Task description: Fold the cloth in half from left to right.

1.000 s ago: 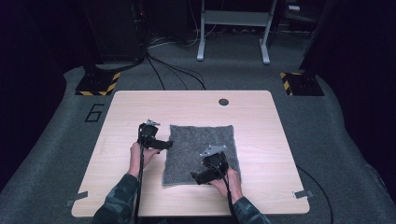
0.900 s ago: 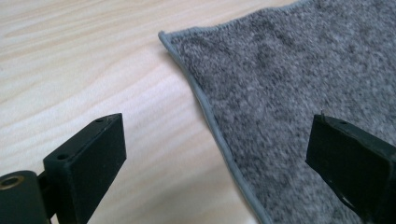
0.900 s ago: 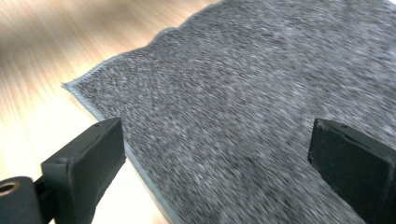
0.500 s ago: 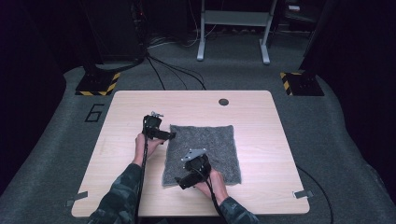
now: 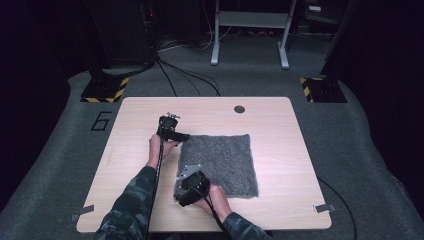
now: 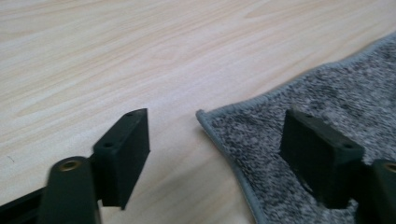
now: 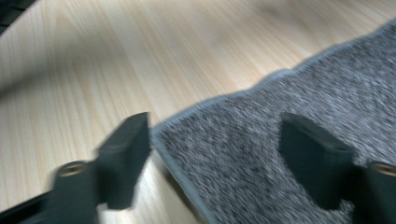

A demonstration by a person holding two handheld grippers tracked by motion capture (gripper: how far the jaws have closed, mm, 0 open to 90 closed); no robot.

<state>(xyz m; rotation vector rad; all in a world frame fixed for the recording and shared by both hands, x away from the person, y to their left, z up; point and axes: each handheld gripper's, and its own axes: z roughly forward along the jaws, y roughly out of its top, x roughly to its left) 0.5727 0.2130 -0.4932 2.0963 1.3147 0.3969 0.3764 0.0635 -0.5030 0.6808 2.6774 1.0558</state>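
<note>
Movement on the right: right gripper point(image 5: 186, 194) has slid left to the grey cloth point(image 5: 220, 162)'s near-left corner, jaws released and straddling it. Left gripper point(image 5: 176, 136), likewise released, brackets the far-left corner. Looks like a two-corner pickup coming.

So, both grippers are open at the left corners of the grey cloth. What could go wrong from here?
1. In the left gripper view, the corner of the cloth lies in the gap with one jaw over bare table; closing may catch only the hem or miss.
2. The right gripper view is blurred, so the right gripper seems to be moving; closing now could bunch the cloth.
3. Uneven grips could skew any lift or fold.
</note>
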